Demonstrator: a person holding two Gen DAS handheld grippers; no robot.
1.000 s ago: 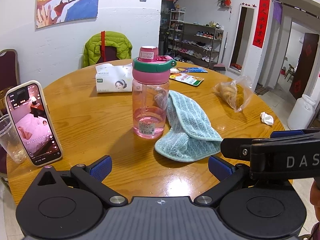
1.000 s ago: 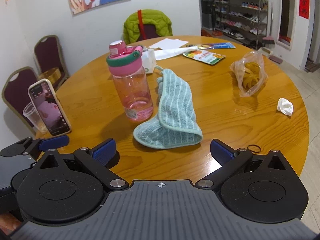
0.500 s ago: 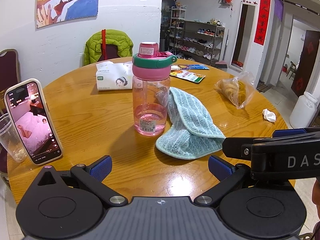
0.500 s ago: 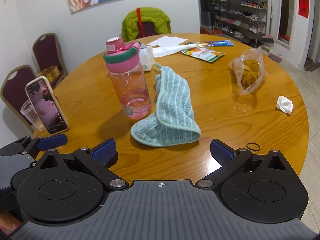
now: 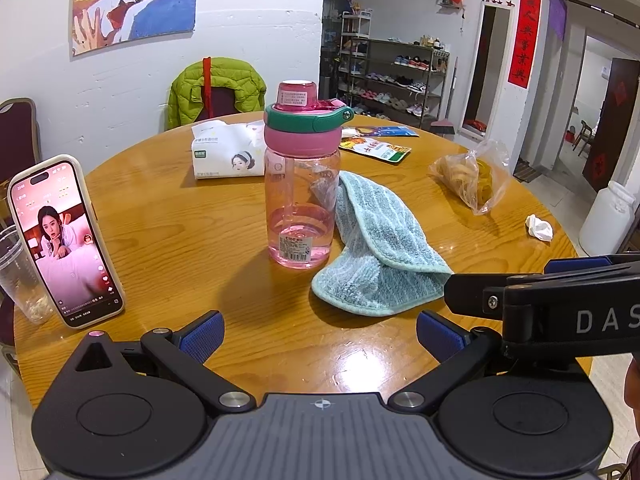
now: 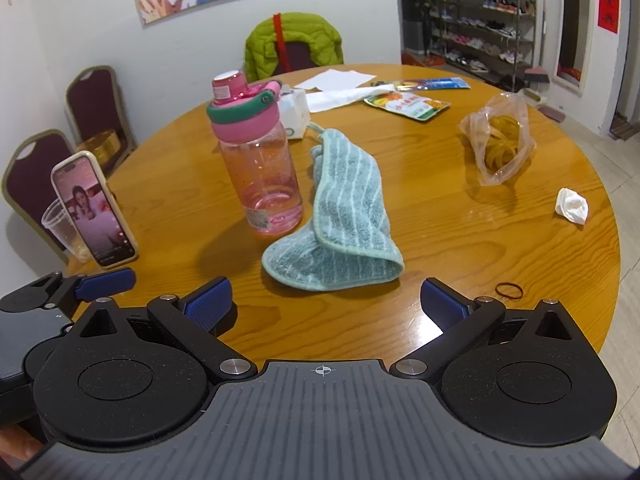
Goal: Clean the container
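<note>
- Currently the left tongs (image 5: 320,330) and right tongs (image 6: 326,300) both hang spread wide with nothing between them, above the bench (image 6: 460,220) near edge.
- Upright mid-bench, the pink bottle (image 5: 301,184) touches the folded teal cloth (image 5: 380,248).

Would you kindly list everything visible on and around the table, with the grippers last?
water bottle: 1, pink with green ring, table centre
cloth: 1, teal, touching bottle's right side
phone: 1, lit screen, propped at left edge
plastic cup: 1, clear, behind phone
tissue pack: 1, white, behind bottle
plastic bag: 1, clear, right
snack packet: 1, far side
crumpled tissue: 1, white, right edge
rubber band: 1, dark, near edge
table: 1, round, wooden
left gripper: open, empty
right gripper: open, empty
</note>
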